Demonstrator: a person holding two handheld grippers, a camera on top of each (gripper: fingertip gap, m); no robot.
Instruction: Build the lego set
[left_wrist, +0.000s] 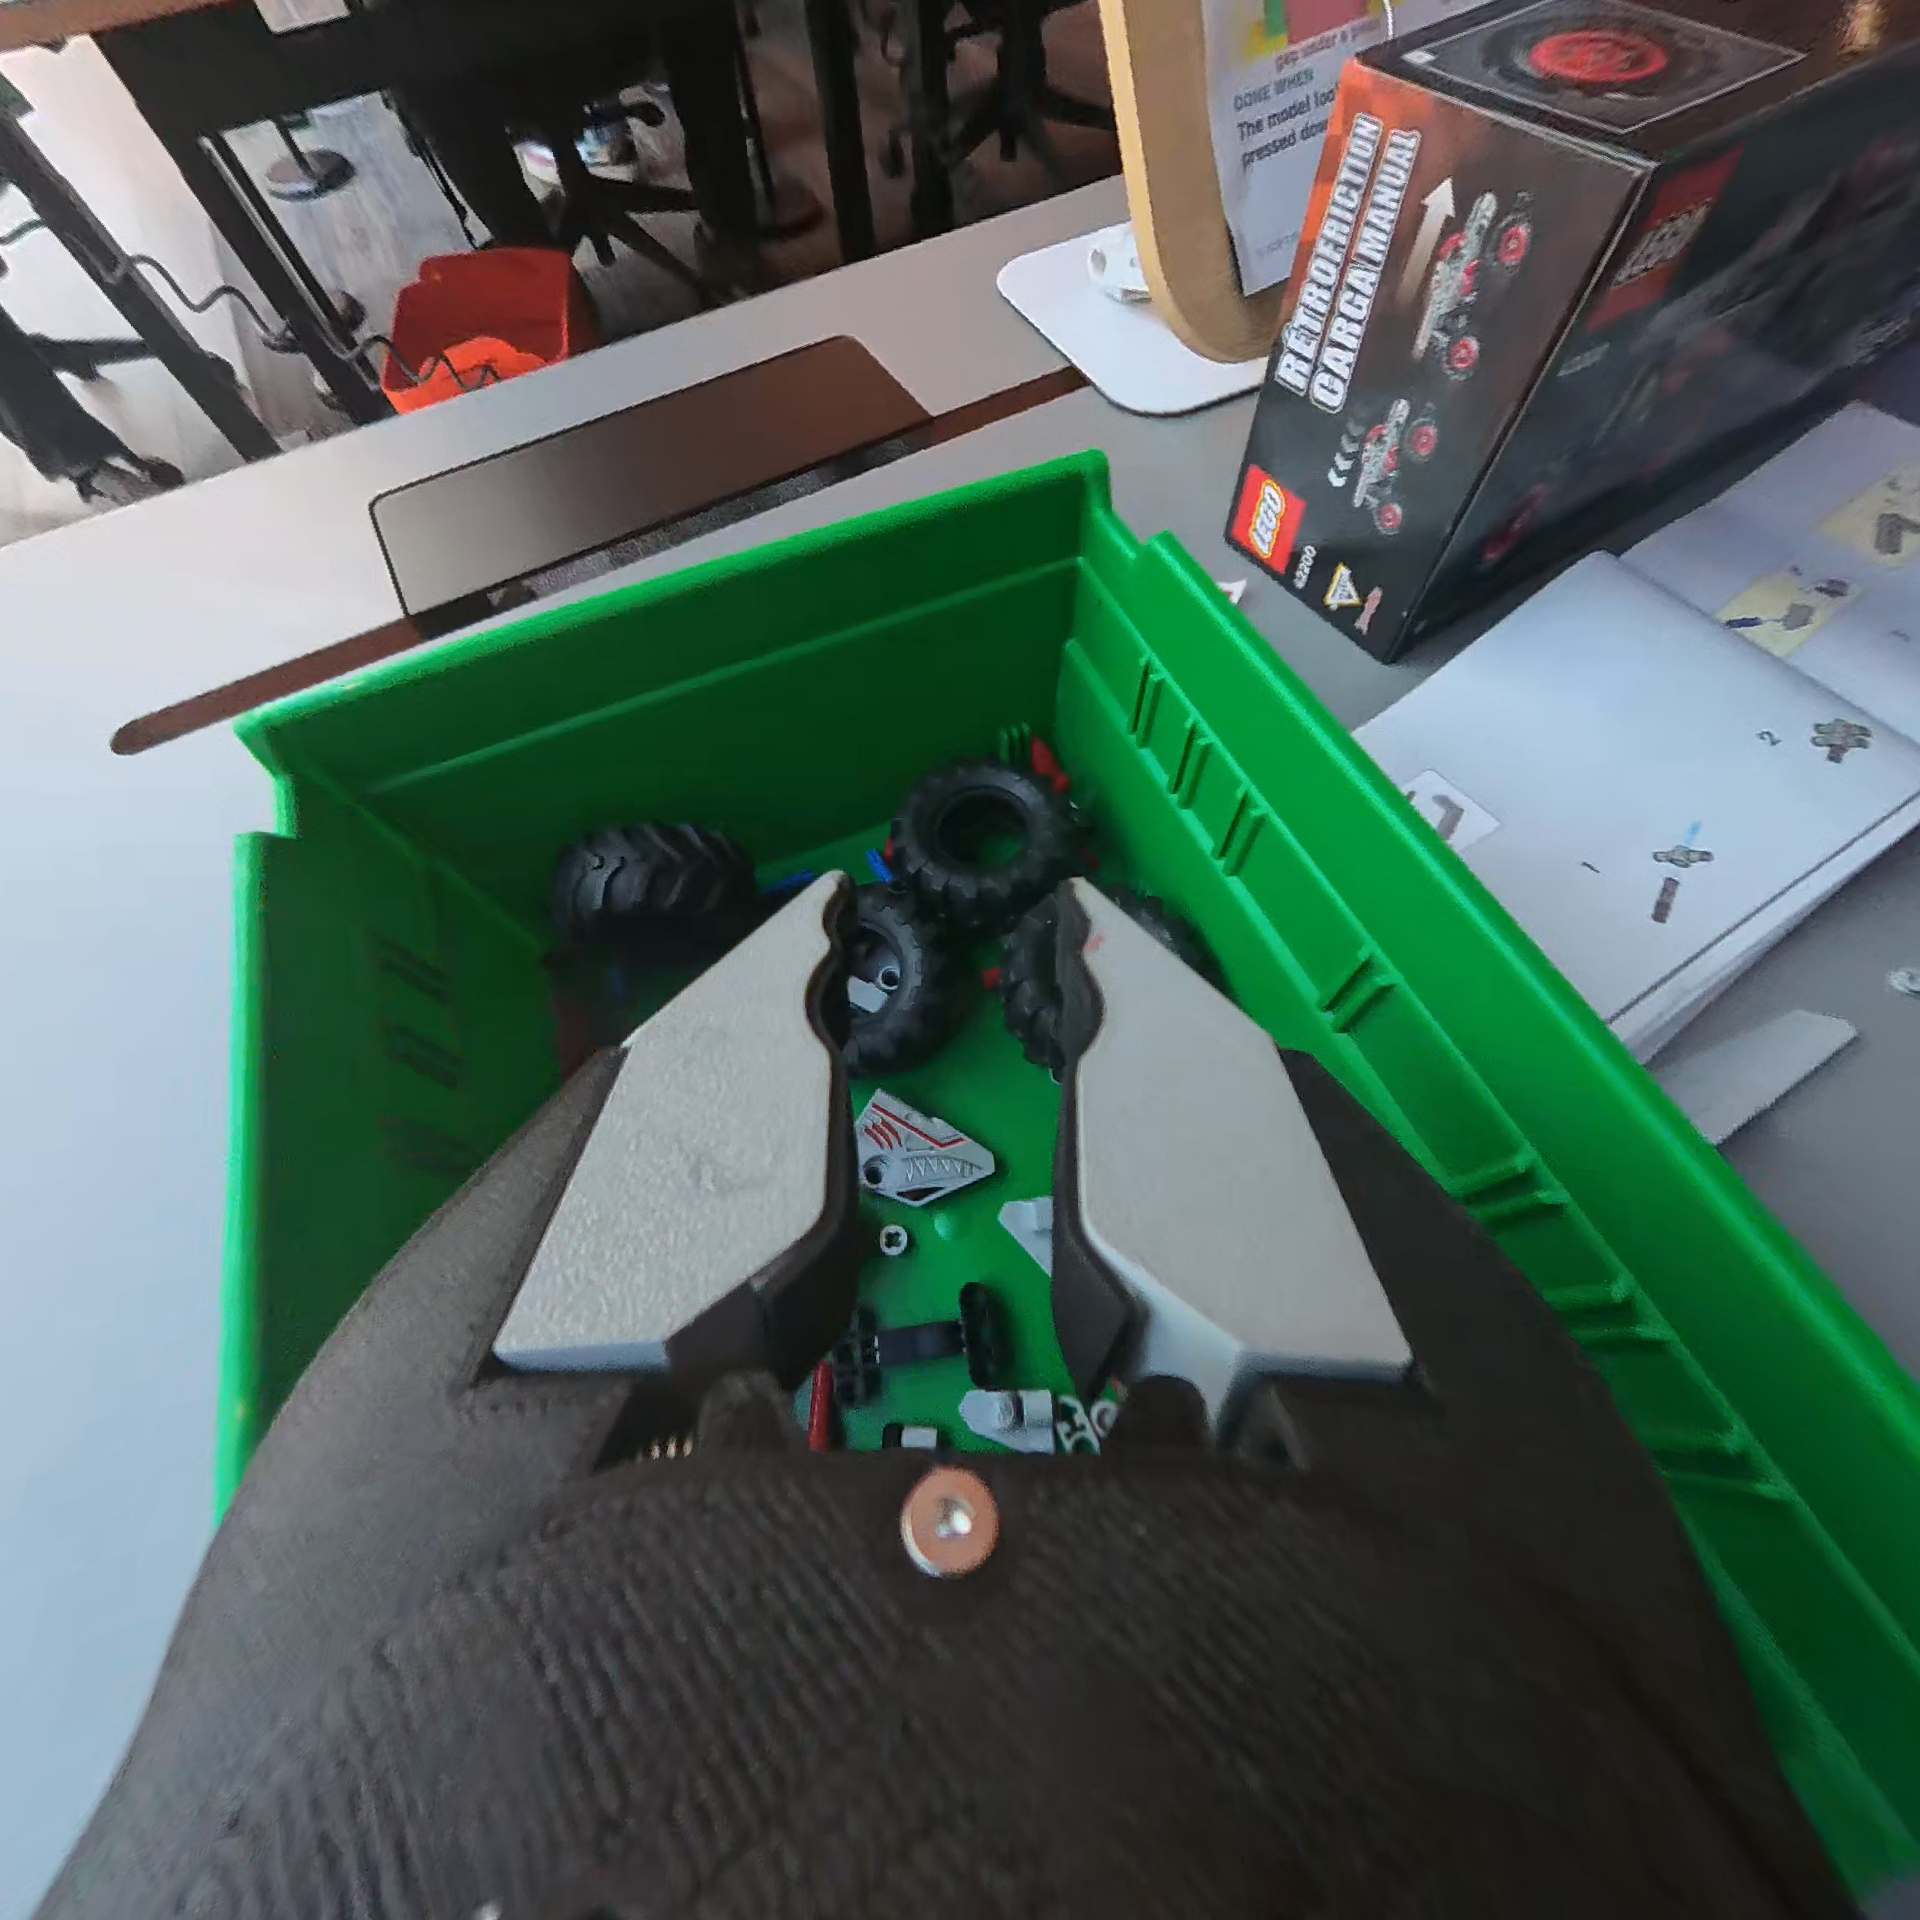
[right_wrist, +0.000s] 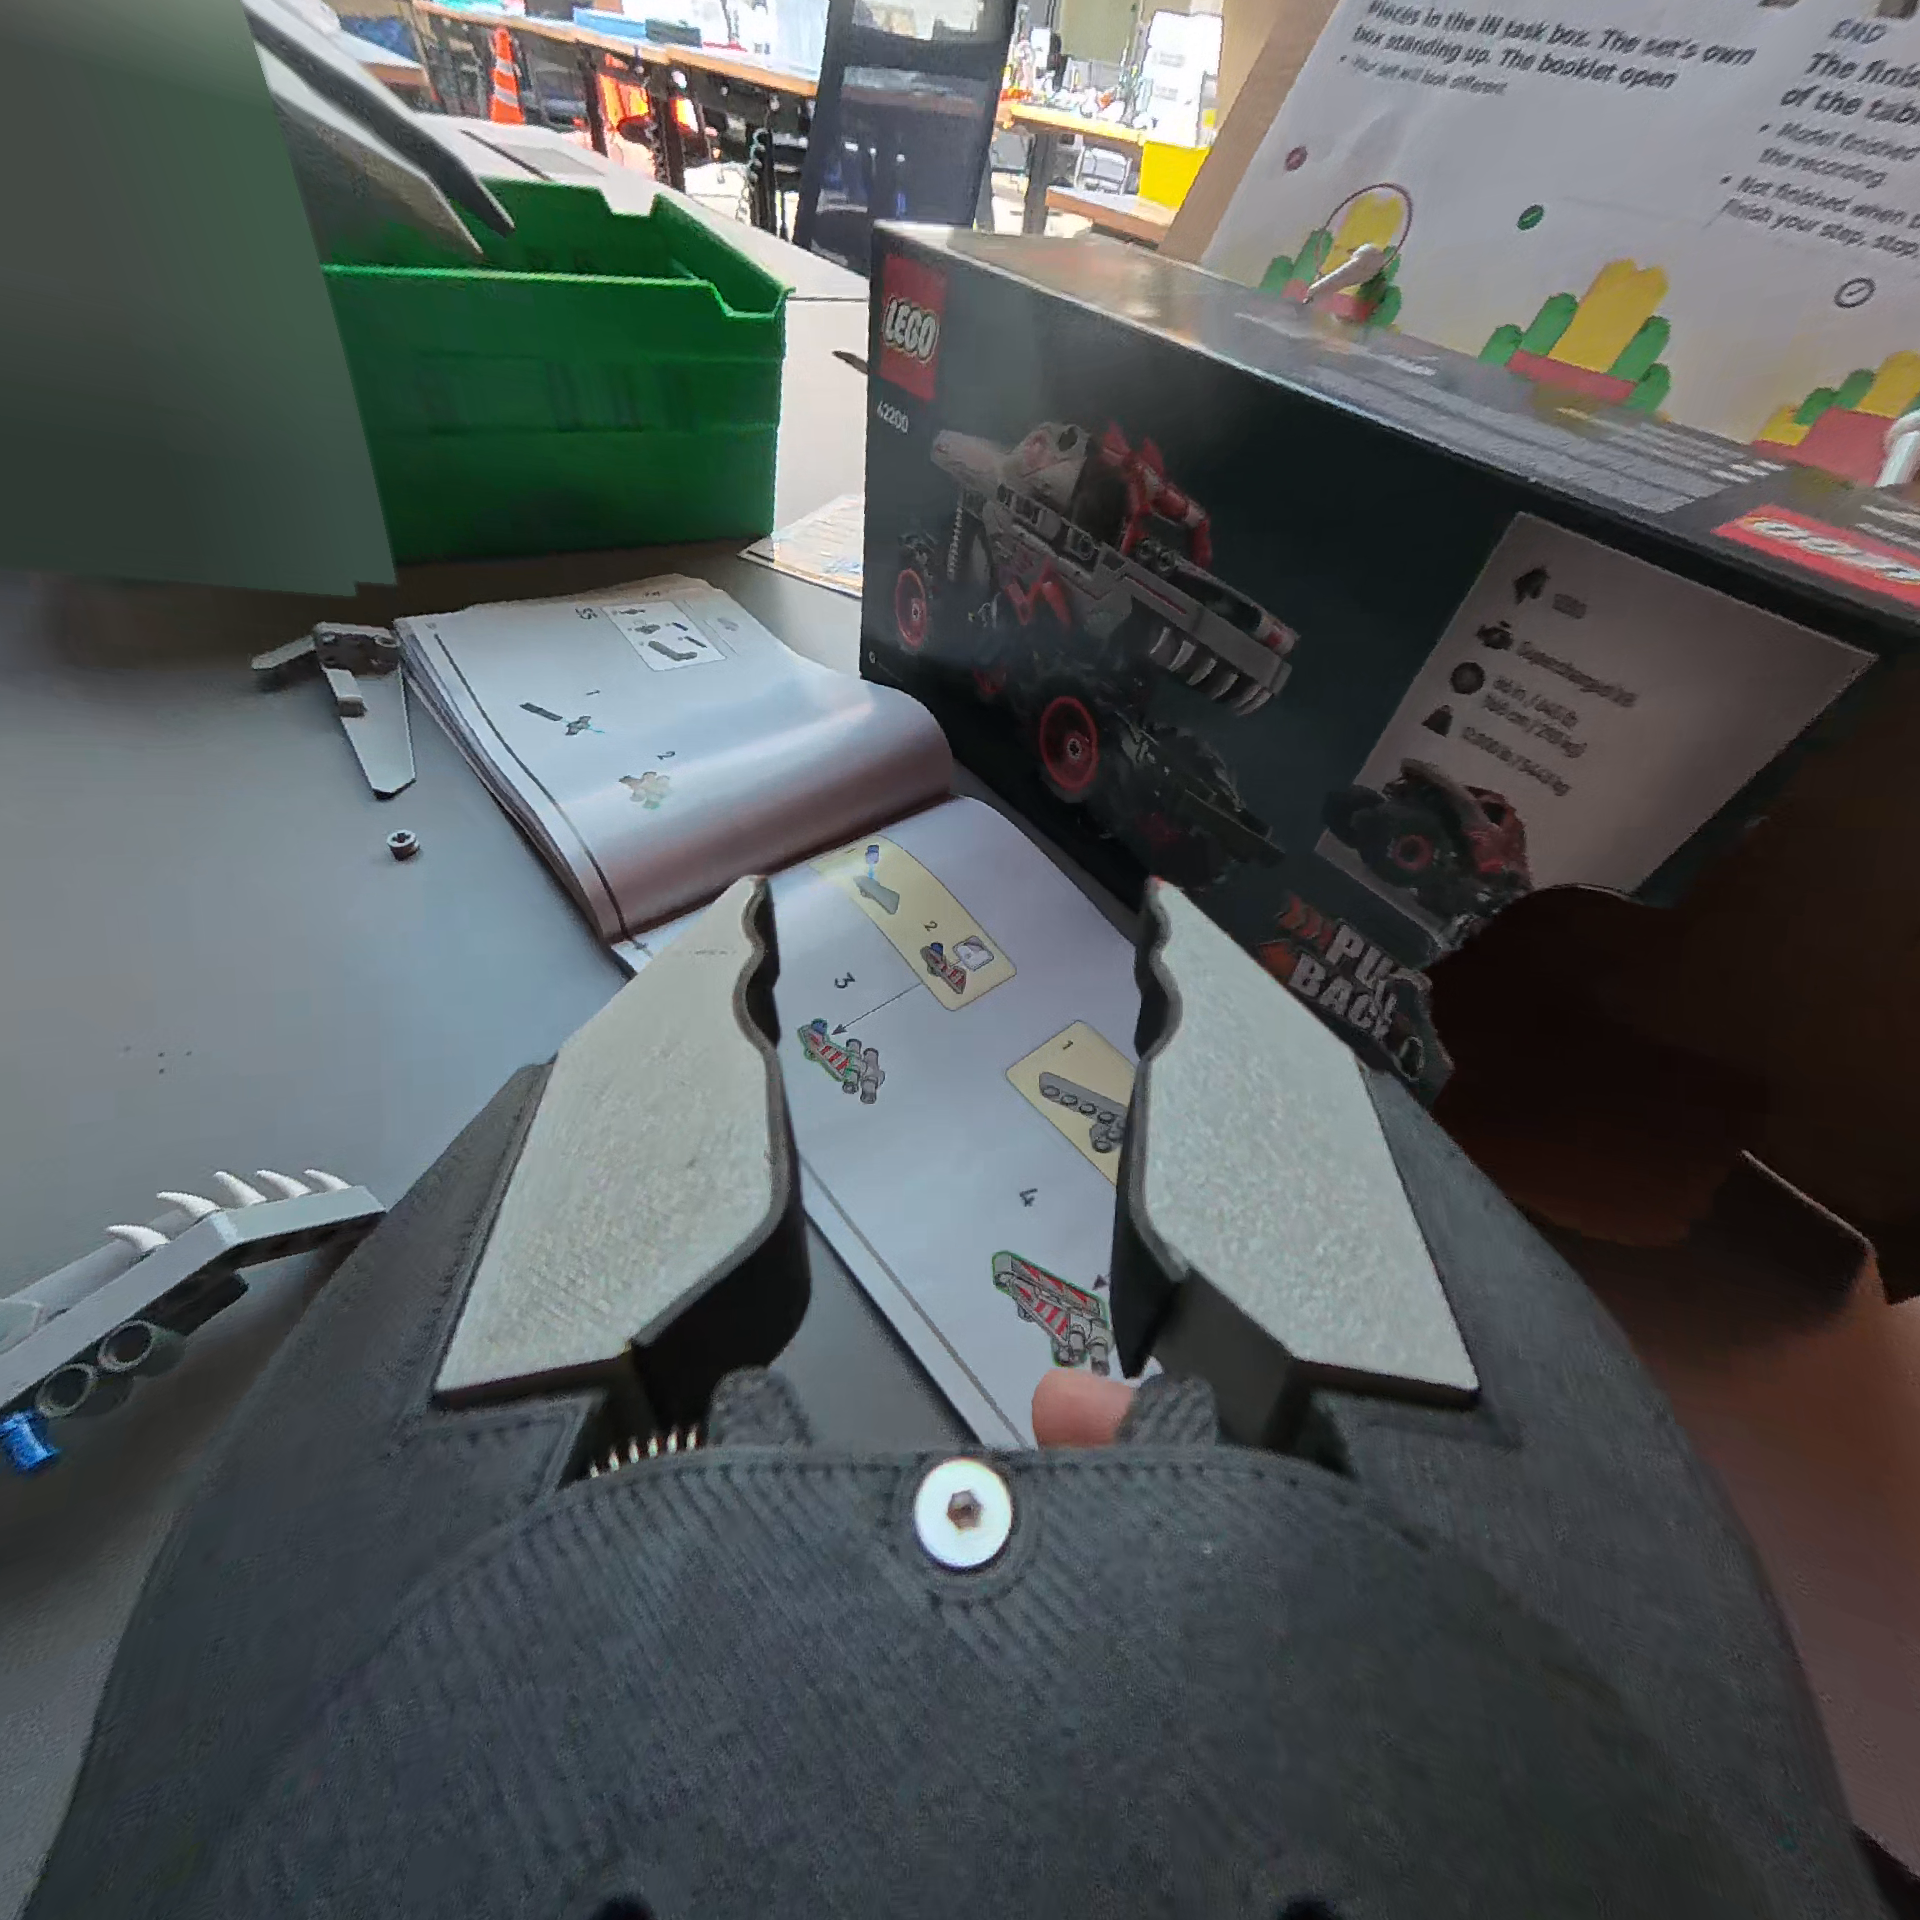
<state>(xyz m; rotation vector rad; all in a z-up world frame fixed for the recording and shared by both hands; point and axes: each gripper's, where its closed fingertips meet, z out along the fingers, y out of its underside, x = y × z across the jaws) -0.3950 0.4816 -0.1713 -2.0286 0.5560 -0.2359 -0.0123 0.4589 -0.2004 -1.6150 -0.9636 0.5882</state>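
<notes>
In the left wrist view, my left gripper (left_wrist: 951, 904) is open and empty, held over the green bin (left_wrist: 644, 665). In the bin lie several black tyres (left_wrist: 977, 831), a grey shark-face panel (left_wrist: 925, 1158) and small grey, black and red pieces (left_wrist: 935, 1340). In the right wrist view, my right gripper (right_wrist: 956, 904) is open and empty above the open instruction booklet (right_wrist: 686, 727). A grey toothed beam assembly (right_wrist: 166, 1268) with a blue pin (right_wrist: 21, 1439) lies at the left. A fingertip (right_wrist: 1081, 1403) shows between the finger bases.
The black set box stands upright behind the booklet (right_wrist: 1299, 540) and right of the bin (left_wrist: 1455, 343). A grey jointed piece (right_wrist: 353, 696) and a small bush (right_wrist: 402, 844) lie on the dark table (right_wrist: 208, 987). An instruction sheet (right_wrist: 1558, 156) stands behind the box. My left gripper's tips are some 20 cm from the grey jointed piece (right_wrist: 353, 696). It is also in sight in the left wrist view (left_wrist: 1710, 1109).
</notes>
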